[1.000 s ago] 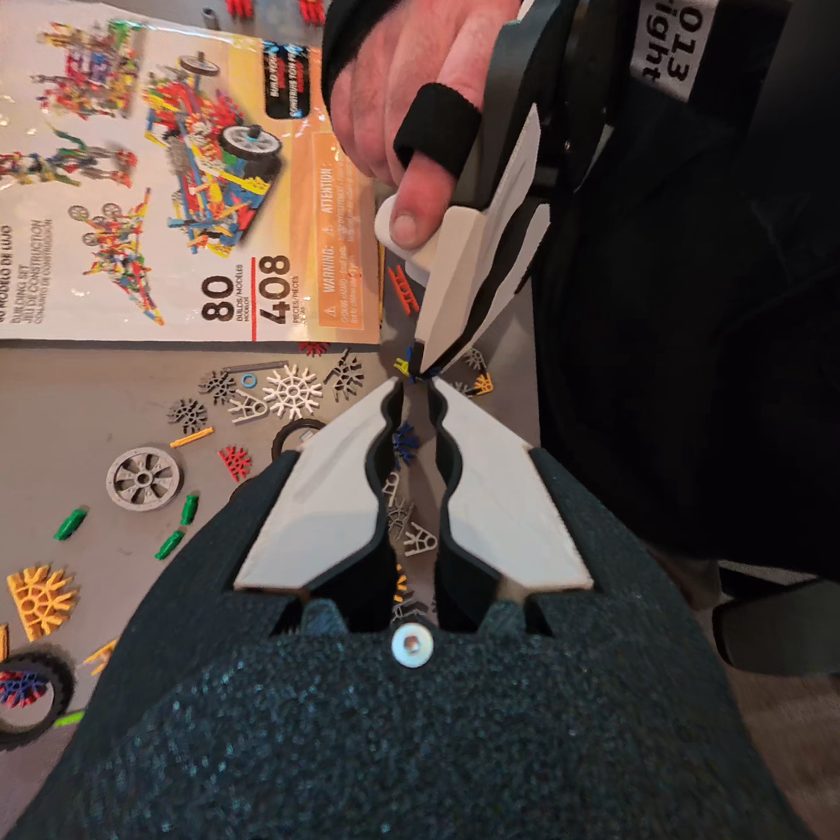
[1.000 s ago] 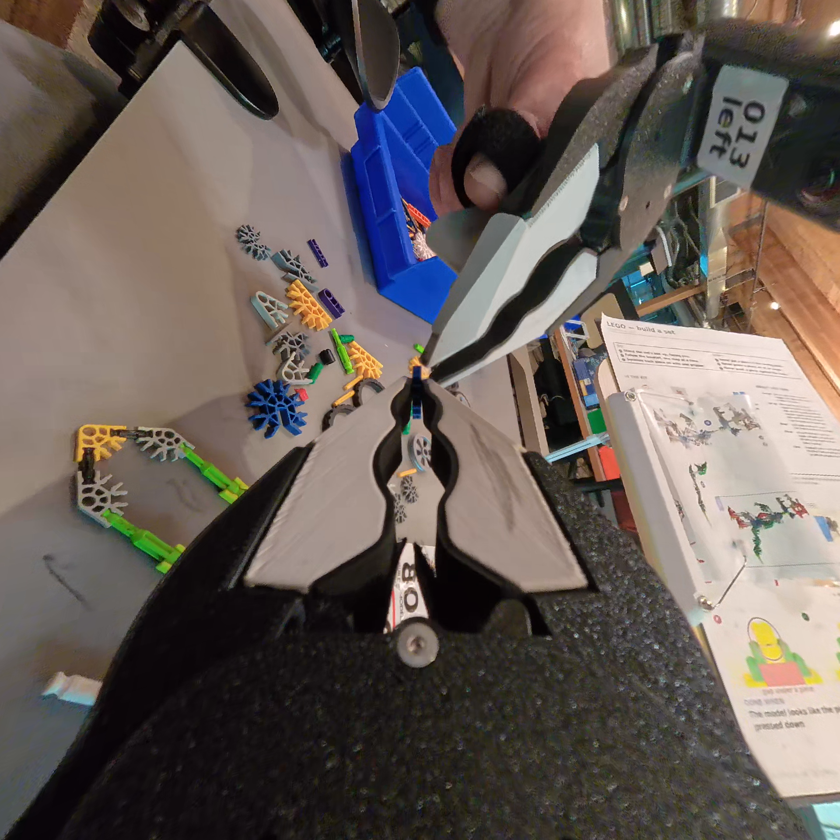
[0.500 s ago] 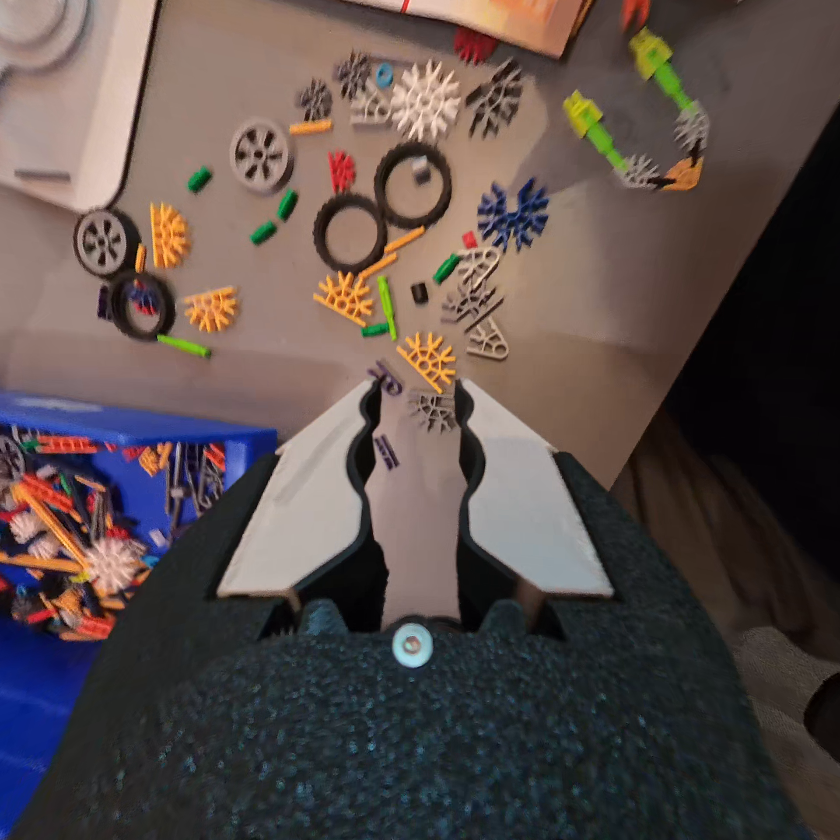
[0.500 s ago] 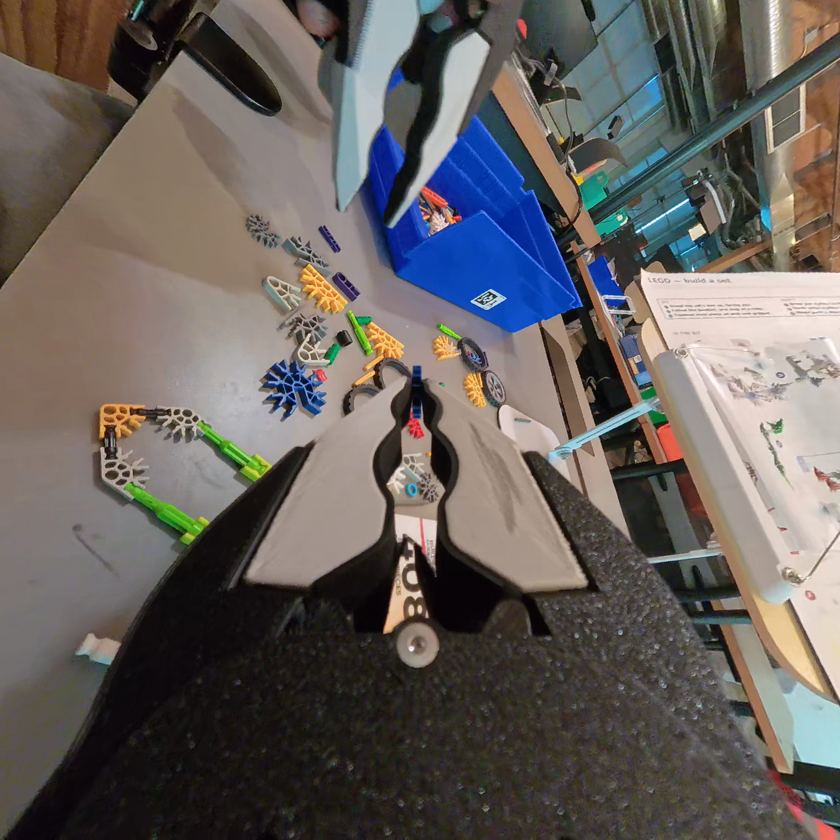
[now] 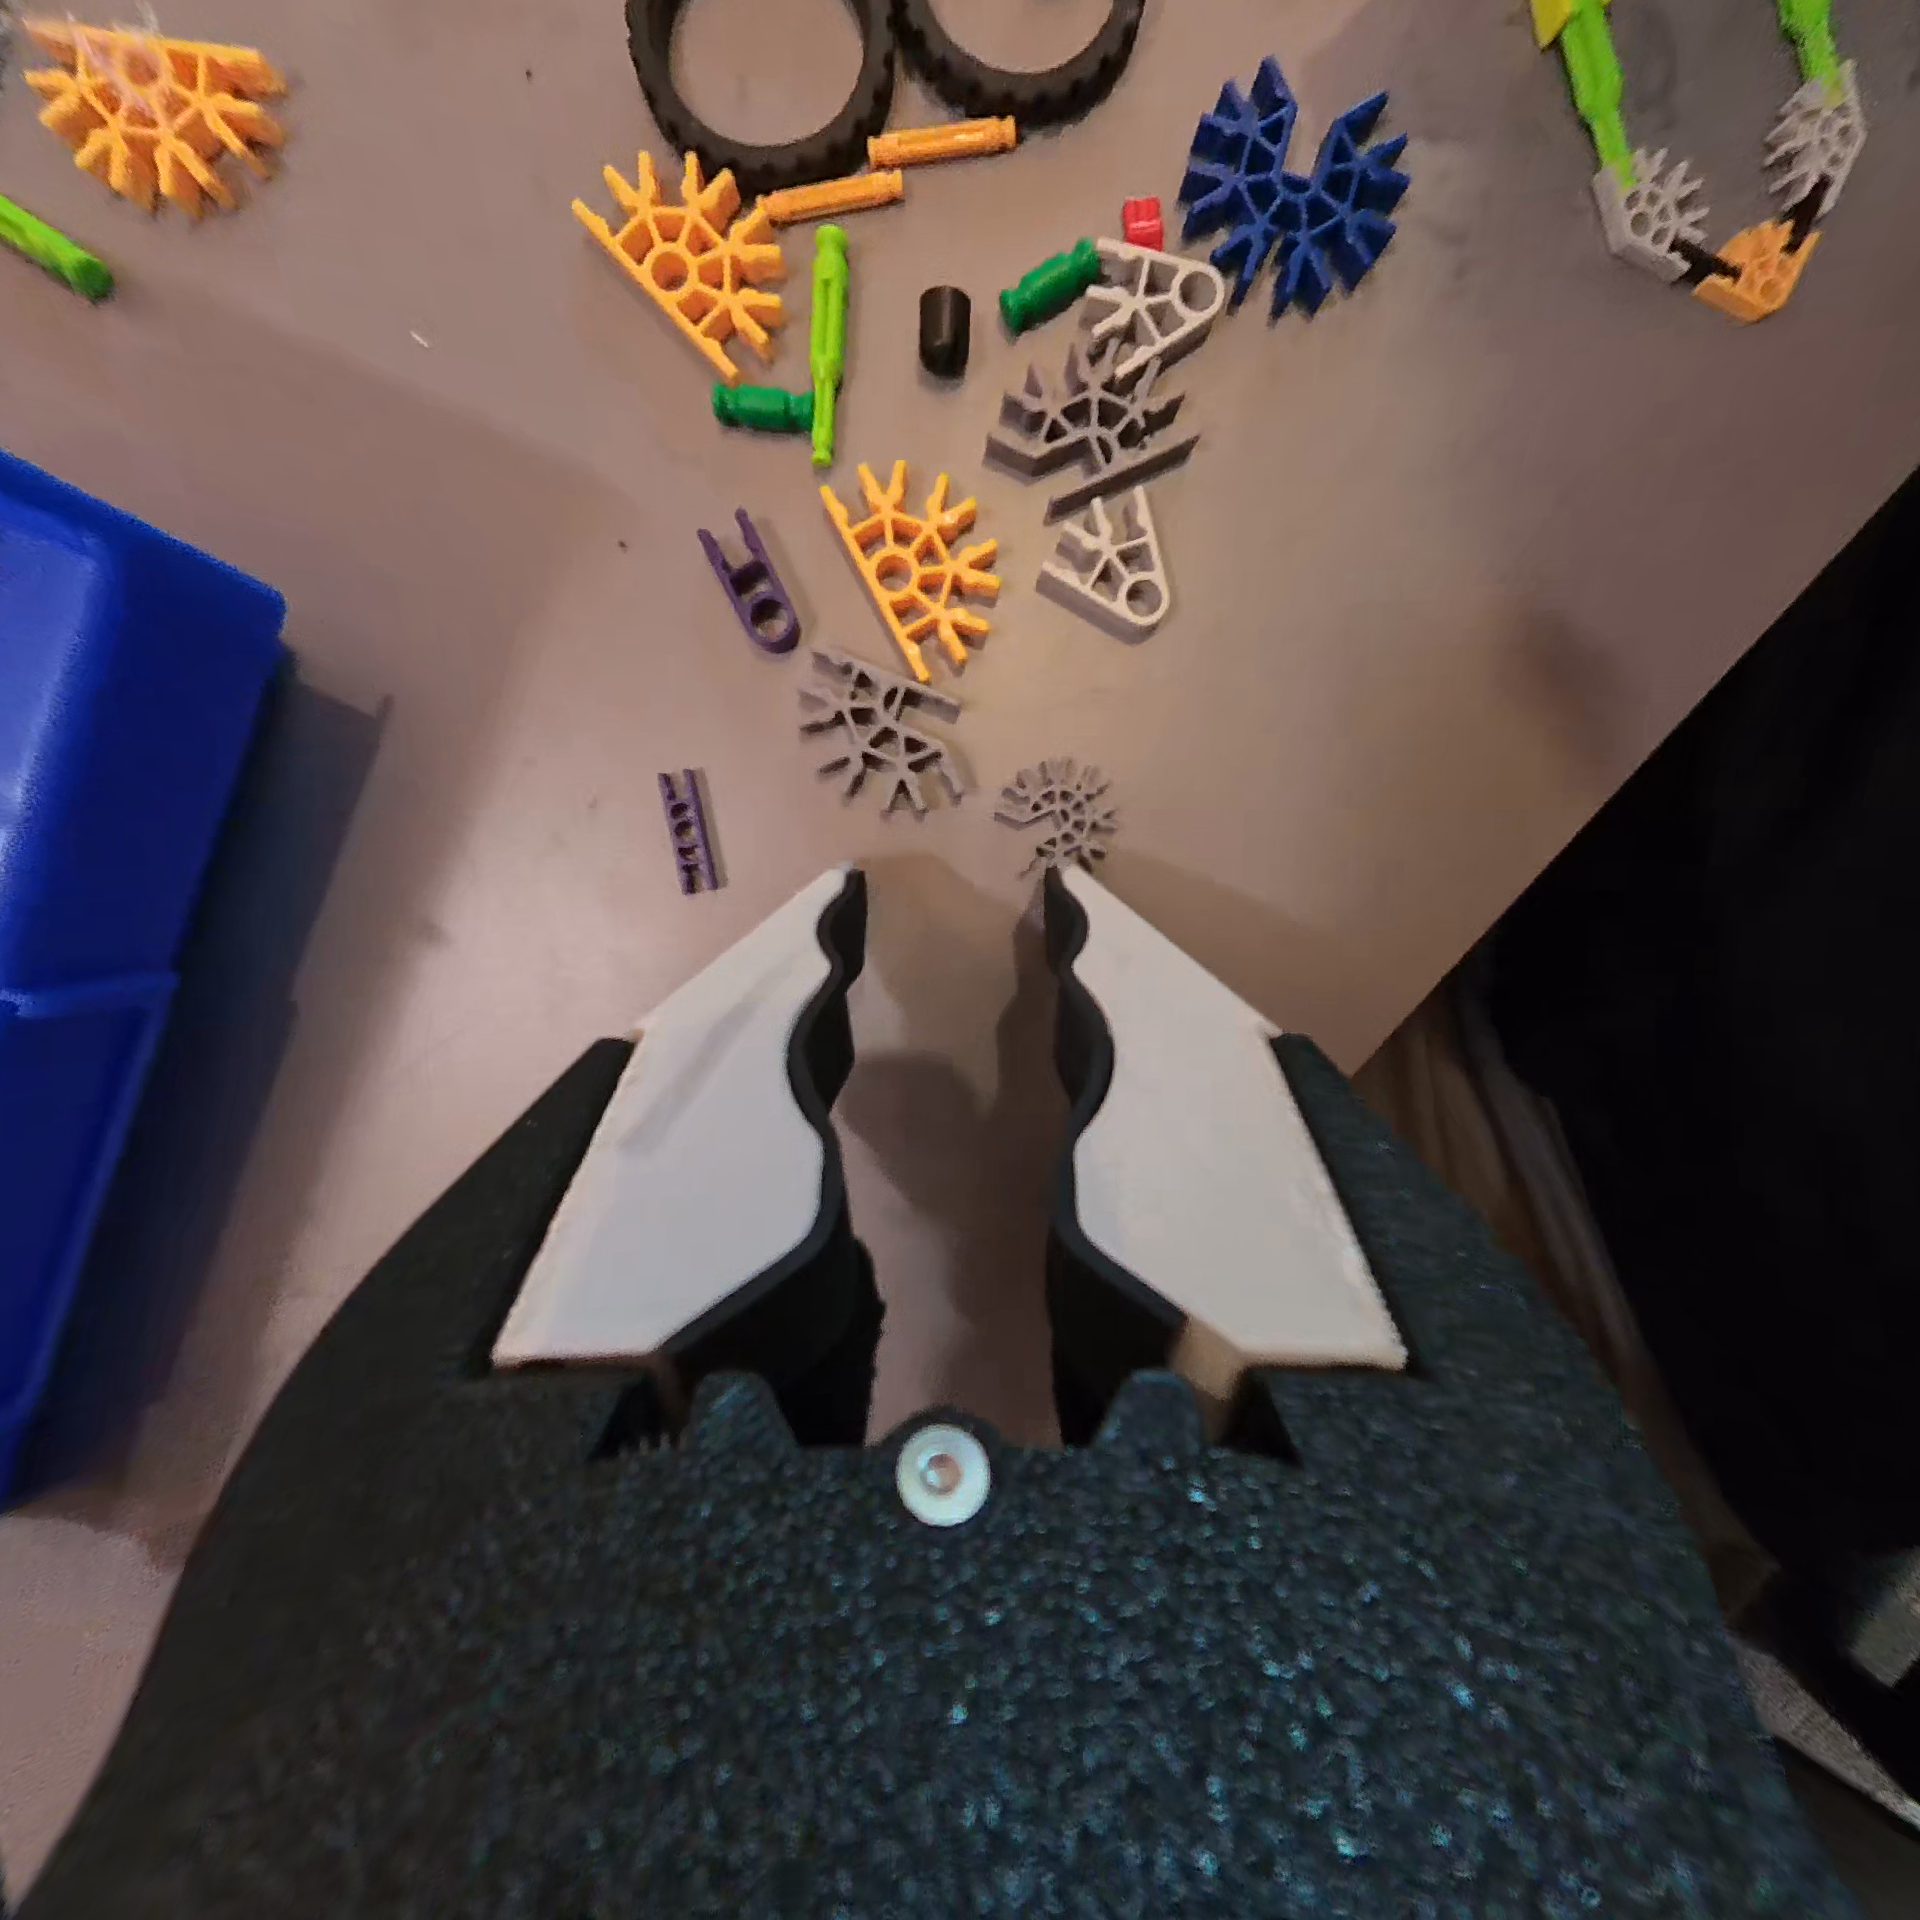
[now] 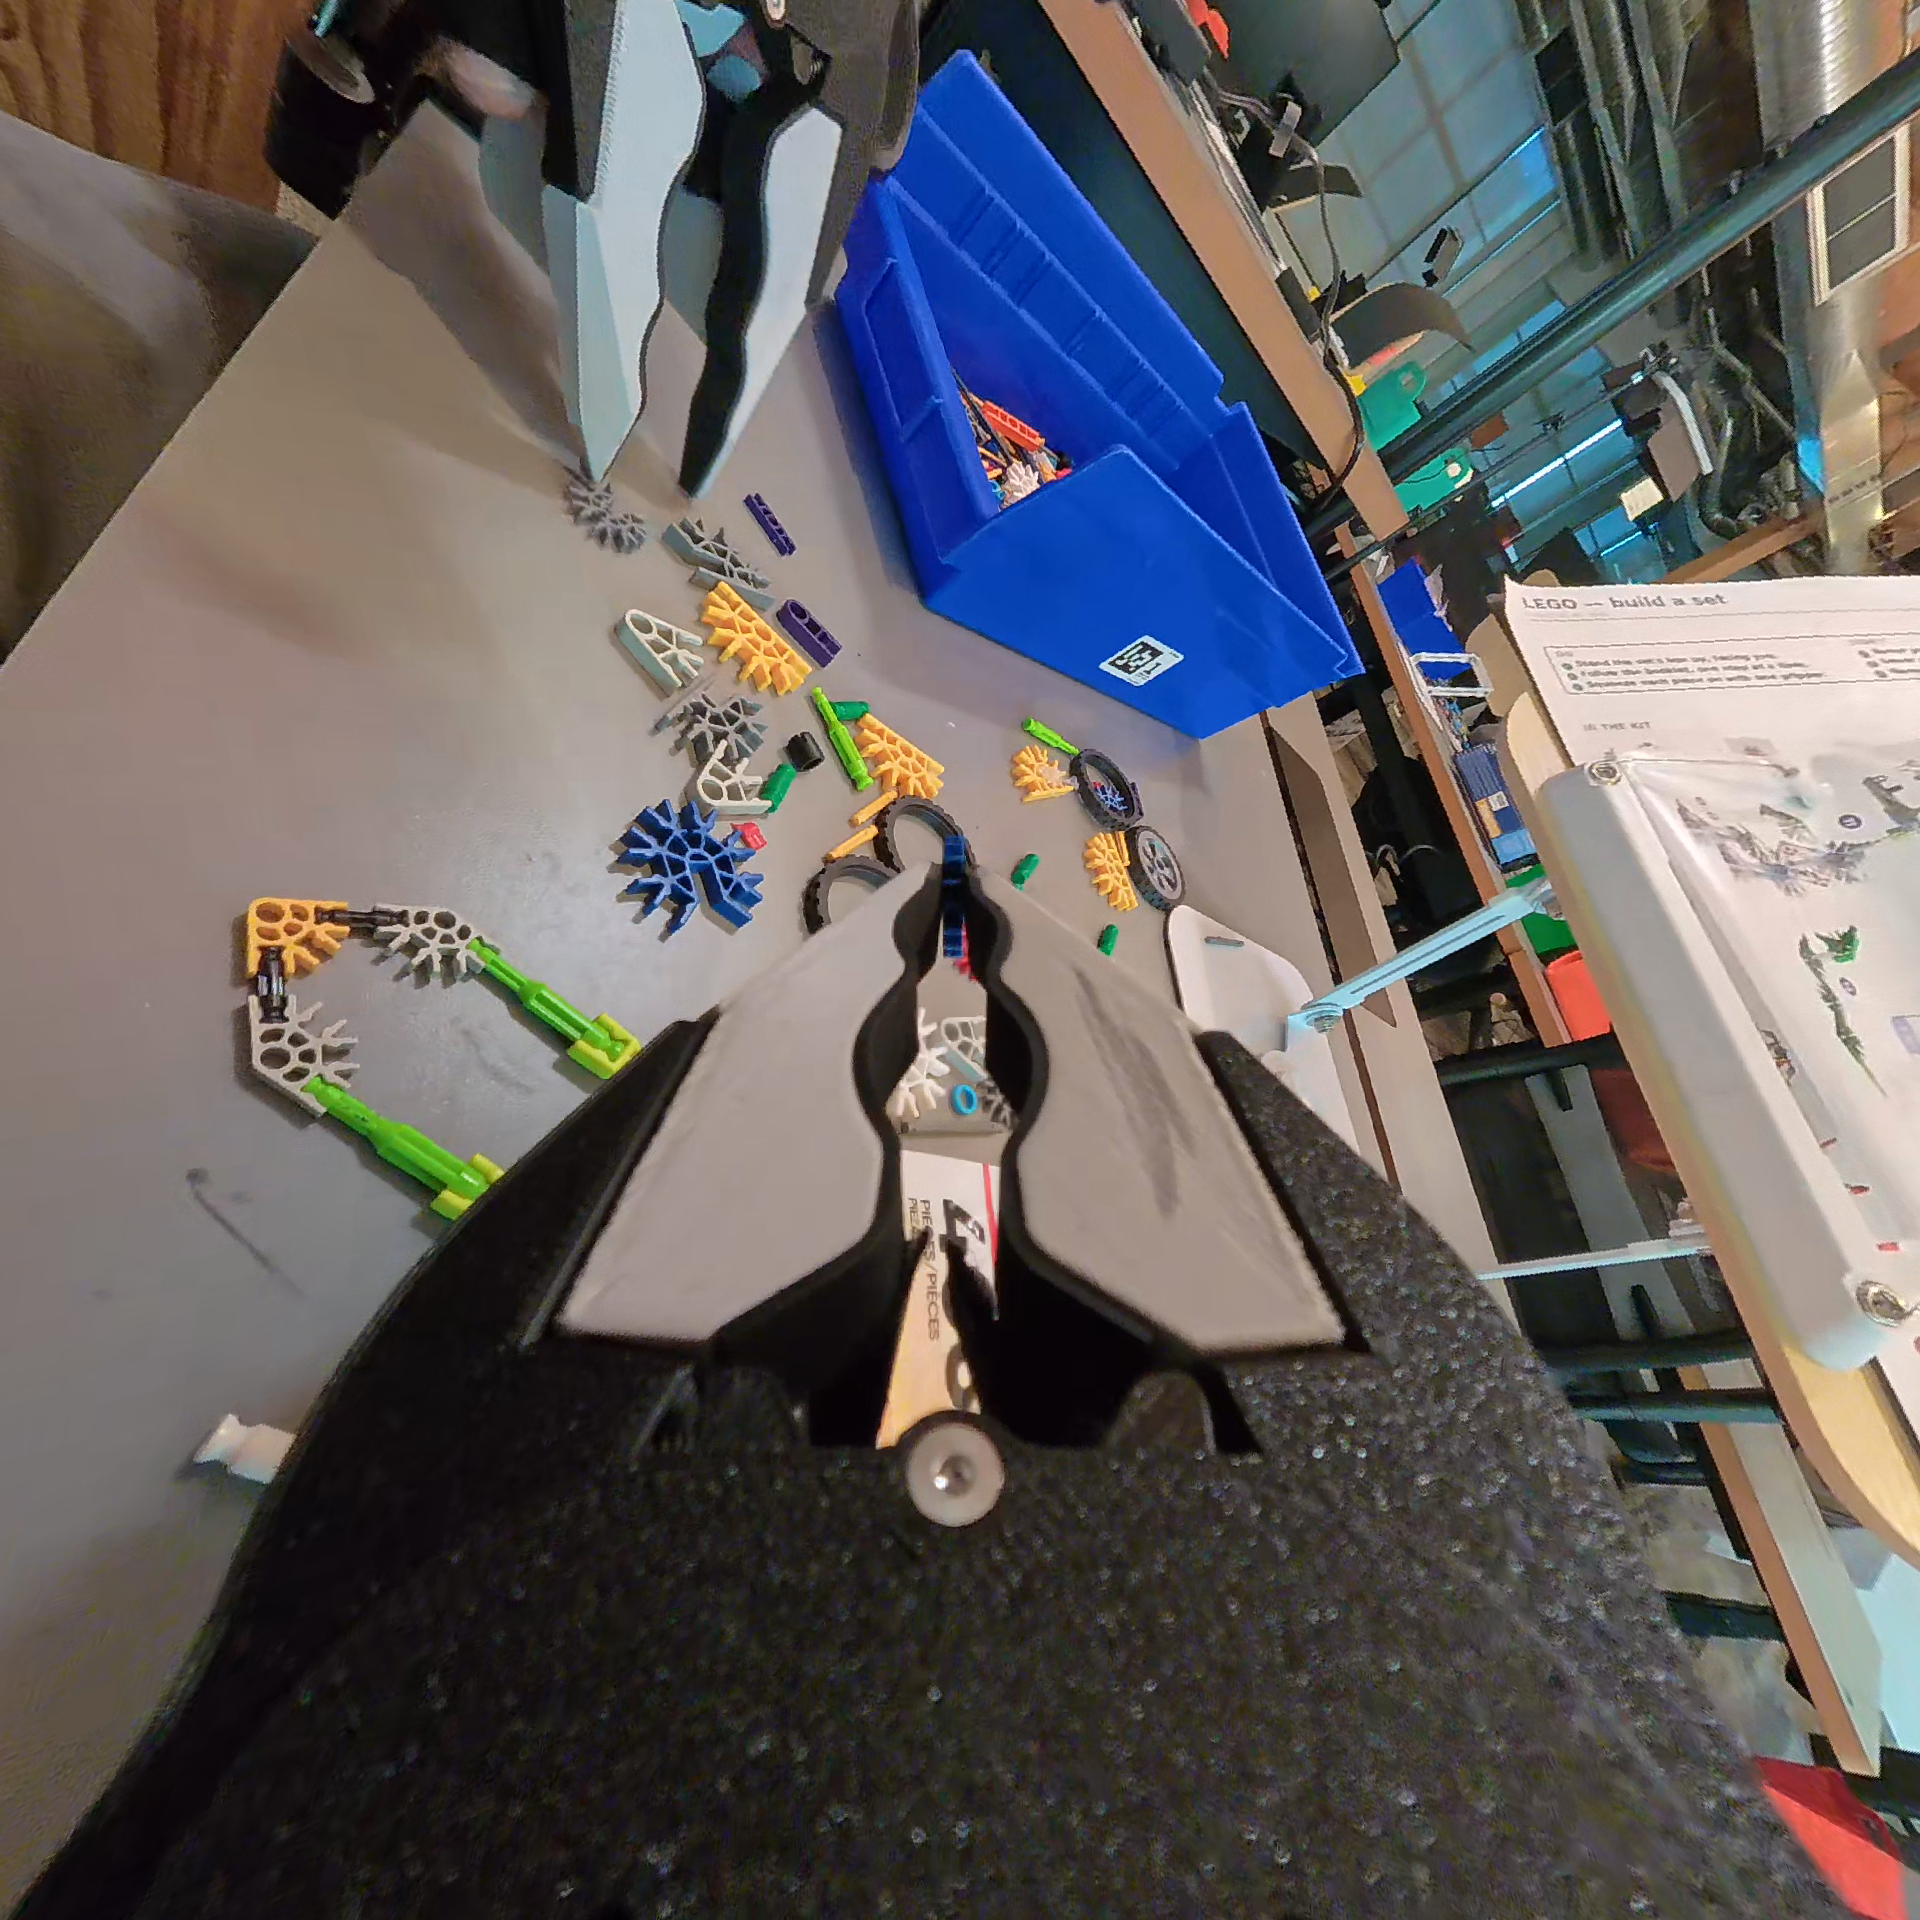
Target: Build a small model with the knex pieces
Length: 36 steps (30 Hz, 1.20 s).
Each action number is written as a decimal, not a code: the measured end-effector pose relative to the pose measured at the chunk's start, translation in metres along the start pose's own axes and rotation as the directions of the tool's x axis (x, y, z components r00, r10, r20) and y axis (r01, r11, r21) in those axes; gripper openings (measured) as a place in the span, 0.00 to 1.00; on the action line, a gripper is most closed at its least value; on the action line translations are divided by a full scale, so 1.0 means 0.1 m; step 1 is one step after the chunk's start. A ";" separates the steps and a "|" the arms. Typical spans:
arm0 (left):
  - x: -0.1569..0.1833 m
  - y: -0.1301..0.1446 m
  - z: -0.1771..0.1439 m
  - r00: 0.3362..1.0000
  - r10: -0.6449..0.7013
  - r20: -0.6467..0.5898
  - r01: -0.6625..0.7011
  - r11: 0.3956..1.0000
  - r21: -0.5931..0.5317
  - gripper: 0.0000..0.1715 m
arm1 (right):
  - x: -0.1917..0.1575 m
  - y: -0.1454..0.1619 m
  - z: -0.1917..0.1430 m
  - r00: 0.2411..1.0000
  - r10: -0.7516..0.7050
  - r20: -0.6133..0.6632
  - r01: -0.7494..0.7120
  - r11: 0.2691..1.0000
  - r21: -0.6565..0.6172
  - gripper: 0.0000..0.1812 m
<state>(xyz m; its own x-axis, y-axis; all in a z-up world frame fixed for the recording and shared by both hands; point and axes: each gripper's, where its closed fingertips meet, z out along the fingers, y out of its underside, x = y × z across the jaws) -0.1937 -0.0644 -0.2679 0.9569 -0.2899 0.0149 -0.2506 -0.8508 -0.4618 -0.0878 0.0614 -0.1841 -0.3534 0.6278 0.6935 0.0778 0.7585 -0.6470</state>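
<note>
My left gripper [image 5: 948, 878] is open and empty, low over the grey table [image 5: 1351, 675]. Its right fingertip is next to a small grey round connector [image 5: 1058, 817]. A larger grey connector [image 5: 881, 732], a purple clip [image 5: 688, 828] and a yellow fan connector [image 5: 916, 566] lie just beyond. The same gripper shows in the right wrist view [image 6: 649, 473], tips down by that grey connector [image 6: 603, 511]. My right gripper [image 6: 954, 883] is shut on a small blue connector [image 6: 954, 894] held edge-on above the table.
A blue bin [image 6: 1091, 488] of mixed parts stands on the table; it also shows in the left wrist view [image 5: 94, 935]. A part-built chain of green rods and connectors [image 6: 416, 1029], black tyres [image 5: 769, 73], a blue snowflake connector [image 5: 1294, 192] and an instruction board [image 6: 1745, 935] are around. The table edge [image 5: 1558, 790] runs close on the right. About 20 centimetres separates my left fingertips from my right.
My left gripper drew away from the right gripper, swung over the loose parts, dropped toward the table and opened wider. The right gripper kept hold of the blue connector.
</note>
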 end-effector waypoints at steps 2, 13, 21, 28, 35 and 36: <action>0.06 -0.01 0.01 1.000 -0.015 -0.007 0.015 1.000 0.012 0.19 | -0.01 0.00 0.00 1.000 0.002 0.004 -0.002 1.000 0.001 0.01; 0.43 -0.16 0.08 0.997 -0.071 -0.023 0.072 0.995 0.062 0.28 | 0.00 0.03 0.00 1.000 0.008 0.003 -0.008 1.000 -0.010 0.01; 0.30 -0.13 -0.07 0.997 -0.043 0.064 0.036 0.994 0.098 0.27 | -0.03 0.06 0.01 0.999 0.034 0.032 -0.034 0.999 -0.018 0.01; 0.34 -0.10 -0.05 0.995 0.041 0.086 -0.049 0.994 0.093 0.23 | -0.09 0.04 0.03 0.988 0.120 0.097 -0.122 0.992 0.010 0.01; 0.46 -0.11 0.08 0.999 -0.002 0.043 -0.001 0.998 0.069 0.18 | -0.10 0.03 0.03 0.962 0.227 0.154 -0.234 0.972 0.032 0.01; 0.47 -0.12 0.08 0.998 -0.039 0.045 0.035 0.996 0.086 0.17 | -0.09 0.04 0.03 0.960 0.234 0.154 -0.241 0.970 0.029 0.01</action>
<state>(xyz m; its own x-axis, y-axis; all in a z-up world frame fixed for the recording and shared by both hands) -0.1445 -0.0644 -0.2685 0.9717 -0.2363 -0.0068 -0.2030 -0.8195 -0.5360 -0.0873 0.0584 -0.1944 -0.4648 0.7531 0.4656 0.1333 0.5793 -0.8041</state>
